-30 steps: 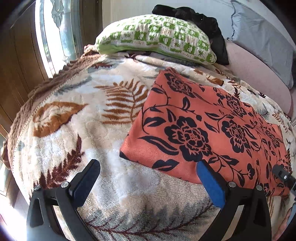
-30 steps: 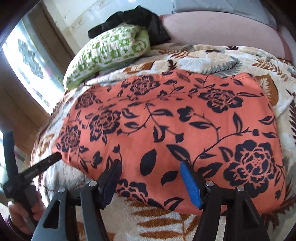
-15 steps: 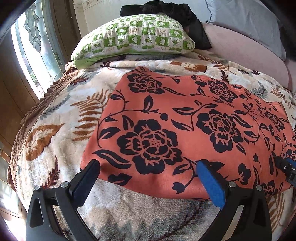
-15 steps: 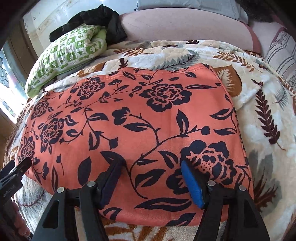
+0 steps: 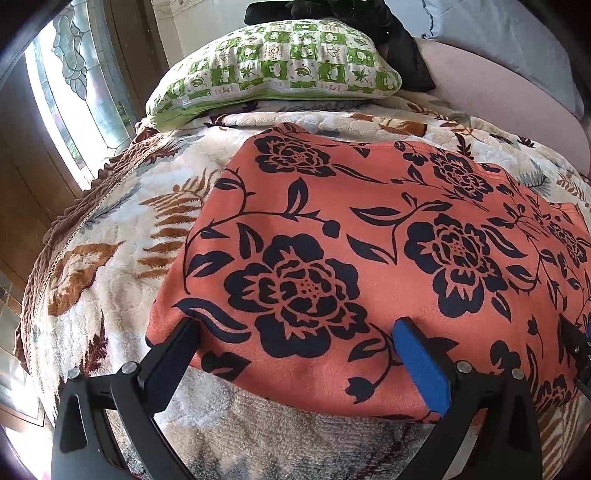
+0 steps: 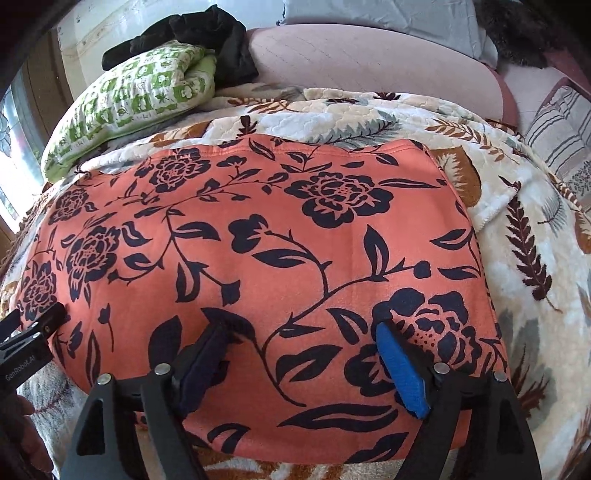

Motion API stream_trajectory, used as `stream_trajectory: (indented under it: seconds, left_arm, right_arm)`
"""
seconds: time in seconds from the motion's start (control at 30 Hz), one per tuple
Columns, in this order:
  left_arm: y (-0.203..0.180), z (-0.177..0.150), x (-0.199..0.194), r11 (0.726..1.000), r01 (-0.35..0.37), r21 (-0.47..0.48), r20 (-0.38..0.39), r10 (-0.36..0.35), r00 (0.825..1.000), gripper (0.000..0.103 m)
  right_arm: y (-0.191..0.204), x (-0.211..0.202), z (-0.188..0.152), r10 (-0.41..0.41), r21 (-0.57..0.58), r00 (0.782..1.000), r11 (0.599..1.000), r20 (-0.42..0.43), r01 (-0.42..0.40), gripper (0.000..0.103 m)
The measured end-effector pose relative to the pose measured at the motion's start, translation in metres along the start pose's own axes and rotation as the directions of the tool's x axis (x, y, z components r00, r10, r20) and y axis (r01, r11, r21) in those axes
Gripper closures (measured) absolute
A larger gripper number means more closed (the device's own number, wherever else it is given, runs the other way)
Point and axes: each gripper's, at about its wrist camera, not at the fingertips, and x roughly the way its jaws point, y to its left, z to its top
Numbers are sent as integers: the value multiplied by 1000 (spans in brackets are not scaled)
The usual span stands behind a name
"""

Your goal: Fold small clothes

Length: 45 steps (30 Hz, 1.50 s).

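An orange cloth with black flowers (image 5: 369, 236) lies flat on a leaf-patterned blanket (image 5: 122, 236); it also fills the right wrist view (image 6: 258, 258). My left gripper (image 5: 295, 347) is open, its fingers spread over the cloth's near left corner. My right gripper (image 6: 303, 350) is open, its fingers spread above the cloth near its front right part. The left gripper's tip shows at the left edge of the right wrist view (image 6: 33, 332). Neither gripper holds anything.
A green checked pillow (image 5: 273, 70) and a black garment (image 5: 369, 22) lie at the far end. A pink headboard (image 6: 369, 62) with grey pillows (image 6: 376, 14) stands behind. A window (image 5: 77, 85) is on the left, a striped cushion (image 6: 561, 133) on the right.
Both grippers have moved forward and to the right over the cloth; the left one went from the bare blanket to the cloth's near left corner. Both stay open.
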Motion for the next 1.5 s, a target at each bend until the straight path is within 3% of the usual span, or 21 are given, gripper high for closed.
stream_trajectory:
  seconds: [0.17,0.33,0.4,0.5,0.63,0.7,0.77,0.83,0.93,1.07,1.17,1.23,1.27,1.37,1.43,1.5]
  left_arm:
    - [0,1,1,1000,-1,-3,-8,1,1000,0]
    - [-1,0,-1,1000,-2,7,-6,2,1000,0]
    - [5,3,-2,999,41,19,-29,-41,999,0]
    - [28,9,-10,987,139,-78,-15,-141,990,0]
    - [57,7,-21,968,181,-171,26,-179,983,0]
    - [66,4,-24,958,211,-192,29,-209,977,0]
    - [70,0,-24,941,267,-207,21,-268,963,0]
    - [64,-3,-16,933,305,-190,-37,-318,948,0]
    - [57,-6,-12,920,340,-192,-76,-360,930,3]
    - [56,-1,-16,868,440,-230,-58,-463,884,4]
    - [63,2,-13,845,463,-269,-26,-486,873,4]
    - [69,4,-9,826,473,-305,0,-497,868,7]
    - [72,6,-10,826,469,-314,23,-487,873,13]
    - [72,13,-12,861,420,-287,52,-424,904,32]
    - [69,15,-10,888,378,-262,52,-378,924,52]
    - [67,14,-7,906,343,-248,41,-344,938,72]
  right_arm:
    - [1,-2,-2,-6,41,1000,999,5,6,14]
    - [-2,-3,0,36,-24,998,999,-42,-37,14]
    - [-4,-6,2,52,-24,997,998,-56,-54,14]
    - [-12,-16,3,70,7,997,998,-20,-70,14]
    - [-24,-33,10,-14,23,997,1000,71,13,14]
    - [-31,-35,13,-21,51,997,999,75,17,15]
    - [-35,-26,13,-13,76,999,997,32,10,15]
    - [-33,-13,9,-50,59,998,997,-22,52,15]
    - [-20,-14,6,-92,-14,996,996,2,92,15]
    - [-25,-36,9,59,54,993,996,101,-64,16]
    - [-22,-51,12,175,54,968,981,181,-188,16]
    - [-13,-52,13,250,38,951,965,183,-261,20]
    - [-7,-51,13,277,25,945,958,177,-285,24]
    - [9,-44,9,353,-1,926,934,137,-356,41]
    - [17,-40,5,377,-4,919,925,113,-379,57]
    - [25,-37,2,386,-22,917,922,103,-386,65]
